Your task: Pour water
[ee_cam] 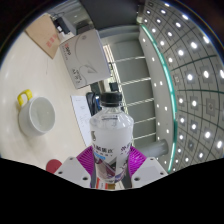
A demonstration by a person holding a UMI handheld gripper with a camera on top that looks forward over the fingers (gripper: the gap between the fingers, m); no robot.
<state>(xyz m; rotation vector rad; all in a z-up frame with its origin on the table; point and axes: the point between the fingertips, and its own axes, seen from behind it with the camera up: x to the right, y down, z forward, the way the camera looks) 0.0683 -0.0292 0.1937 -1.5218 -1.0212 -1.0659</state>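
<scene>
Gripper view — gripper [108, 168] clamped on a clear plastic water bottle with white cap and pink-purple label [109, 130], both pink pads pressing its sides, upright between them; round white mug with yellow handle [37, 114] off to one side, well apart

**Count of things around the bottle**

One bottle [110, 135] with a white cap, standing between two gripper fingers [88, 160]. One white cup [37, 114] with a yellow handle, off to the bottle's left. One grey box [85, 55] beyond the bottle, and one brown board [44, 32] beside that box.
</scene>
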